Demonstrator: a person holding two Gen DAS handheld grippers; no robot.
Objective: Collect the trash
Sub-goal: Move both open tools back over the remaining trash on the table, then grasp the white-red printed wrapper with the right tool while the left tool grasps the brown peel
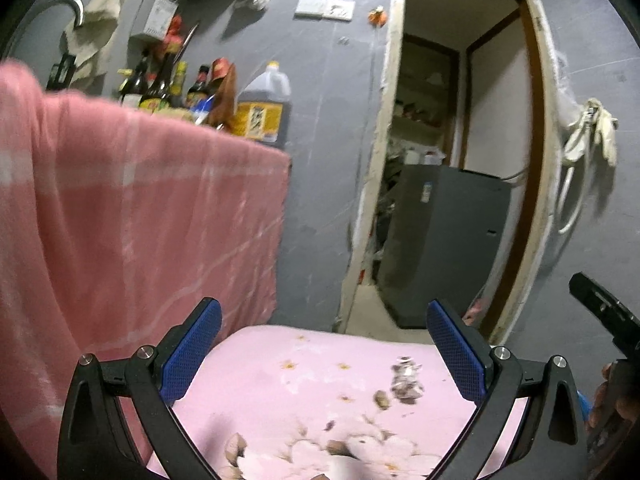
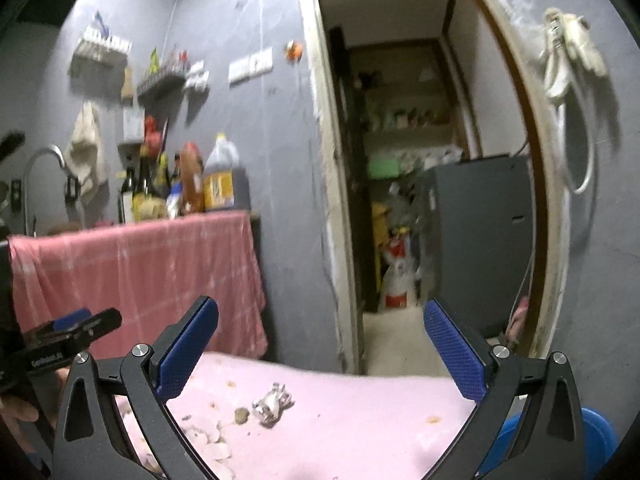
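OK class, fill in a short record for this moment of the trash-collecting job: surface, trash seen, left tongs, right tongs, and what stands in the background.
surface: pink flowered cloth
trash: crumpled wrapper lying on the cloth, with a small brown scrap beside it
left tongs: open, holding nothing, above the cloth
right tongs: open, holding nothing, wrapper lies ahead between the fingers in view
background: bottles on a counter draped with a red checked cloth; open doorway
blue bin: at lower right, partly hidden

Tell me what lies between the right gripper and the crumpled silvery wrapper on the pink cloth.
Only bare pink floral cloth; the right wrist view shows nothing between the open right gripper and the crumpled silvery wrapper.
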